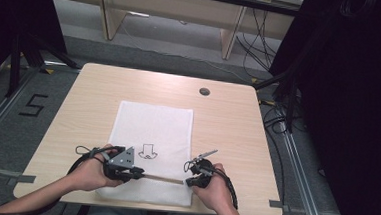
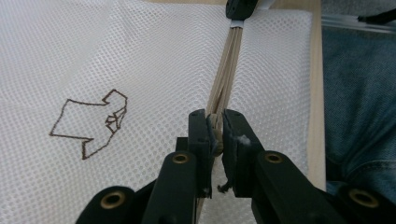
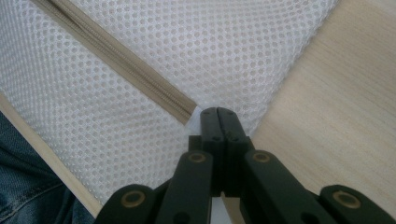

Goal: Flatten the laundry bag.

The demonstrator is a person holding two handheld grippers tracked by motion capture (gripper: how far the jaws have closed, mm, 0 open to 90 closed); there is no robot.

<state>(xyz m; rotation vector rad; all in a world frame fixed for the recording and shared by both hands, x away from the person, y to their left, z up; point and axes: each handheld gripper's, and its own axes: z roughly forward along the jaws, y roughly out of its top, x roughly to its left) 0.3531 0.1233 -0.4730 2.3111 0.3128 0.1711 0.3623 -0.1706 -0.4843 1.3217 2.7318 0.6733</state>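
The white mesh laundry bag's [image 1: 152, 135] beige zipper [image 1: 163, 178] is held by both jaws: left gripper [image 2: 215, 123] clamped on the pull, right gripper [image 3: 217, 112] pinched on the bag's end, unzipping apparently barely begun.

Your left tongs [image 2: 215, 128] pinch the zipper pull [image 2: 215, 125] on the white mesh bag [image 2: 154, 60], beside its brown drawing [image 2: 91, 122].

Light wood table [image 1: 228, 120] on grey floor [image 1: 7, 126]; black curtains [image 1: 359, 98] both sides; wooden furniture legs [image 1: 109, 12] behind
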